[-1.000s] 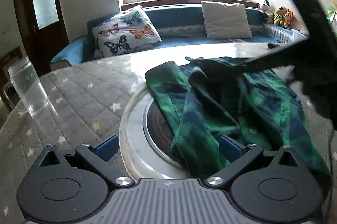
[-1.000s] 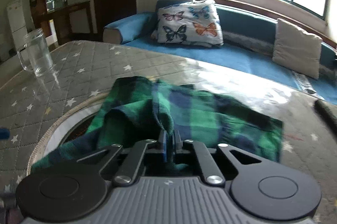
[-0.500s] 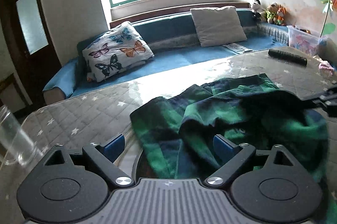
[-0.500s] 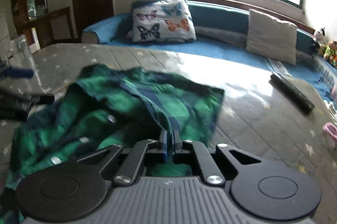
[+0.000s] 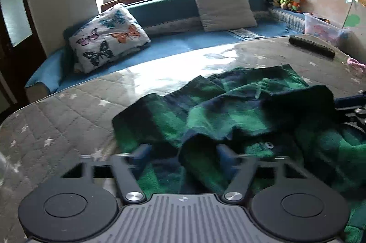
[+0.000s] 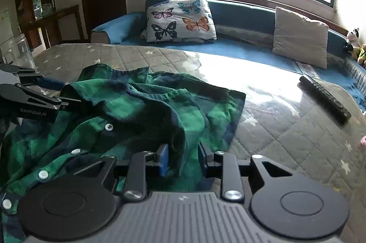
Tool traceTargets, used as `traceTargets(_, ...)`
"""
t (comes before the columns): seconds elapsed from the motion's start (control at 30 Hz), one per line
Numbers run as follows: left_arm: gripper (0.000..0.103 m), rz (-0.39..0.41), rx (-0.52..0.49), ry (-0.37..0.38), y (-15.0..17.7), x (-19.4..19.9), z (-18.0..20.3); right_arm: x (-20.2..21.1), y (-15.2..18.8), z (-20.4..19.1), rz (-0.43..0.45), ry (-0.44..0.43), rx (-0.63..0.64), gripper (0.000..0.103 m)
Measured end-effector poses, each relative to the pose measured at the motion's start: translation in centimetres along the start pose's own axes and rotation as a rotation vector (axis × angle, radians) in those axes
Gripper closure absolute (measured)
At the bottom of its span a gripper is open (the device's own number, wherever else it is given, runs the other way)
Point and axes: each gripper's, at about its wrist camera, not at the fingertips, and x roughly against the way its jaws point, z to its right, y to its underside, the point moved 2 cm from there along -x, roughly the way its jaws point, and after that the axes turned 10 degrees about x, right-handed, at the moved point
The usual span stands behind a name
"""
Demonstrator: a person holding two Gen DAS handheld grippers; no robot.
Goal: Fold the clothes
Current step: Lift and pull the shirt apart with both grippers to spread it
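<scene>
On the quilted tabletop point(image 5: 68, 110) our green plaid shirt point(image 5: 240, 110) lies crumpled. Our left gripper point(image 5: 183, 155) is closing its fingers around a raised fold; our right gripper point(image 6: 183, 158) is opening, cloth still between its fingers.

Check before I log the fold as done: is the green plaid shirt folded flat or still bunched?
Still bunched: the shirt lies in loose humps and creases, button placket twisted sideways.

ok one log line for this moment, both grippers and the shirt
left gripper: closing, fold of green plaid shirt between jaws | right gripper: opening, shirt fold between jaws | shirt: rumpled on quilted table
</scene>
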Motion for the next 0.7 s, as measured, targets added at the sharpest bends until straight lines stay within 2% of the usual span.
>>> traceTargets(0.03, 0.081, -0.003, 0.002, 0.008, 0.0, -0.1, 0.0, -0.2, -0.1, -0.1, -0.001, 0.003, 0.004, 0.088)
traceTargets(0.07, 0.092, 0.003, 0.004, 0.01, 0.0, 0.0, 0.0, -0.4, -0.2, -0.1, -0.002, 0.004, 0.005, 0.091)
traceTargets(0.13, 0.096, 0.028, 0.009, 0.003, 0.0, 0.7, -0.2, -0.1, -0.2, 0.0, 0.006, 0.01, -0.009, 0.096)
traceTargets(0.3, 0.099, 0.105, 0.059, -0.043, -0.4, 3.7, -2.2, 1.7, 0.4, 1.2, 0.026, 0.058, -0.043, 0.098)
traceTargets(0.43, 0.099, 0.165, 0.128, -0.12, -0.1, 7.1, -5.6, 3.7, 1.8, 2.9, 0.028, 0.11, -0.086, 0.098)
traceTargets(0.7, 0.099, 0.218, 0.297, -0.313, 4.1, 13.8, -14.9, 7.5, 5.5, 5.9, 0.0, 0.238, -0.142, 0.098)
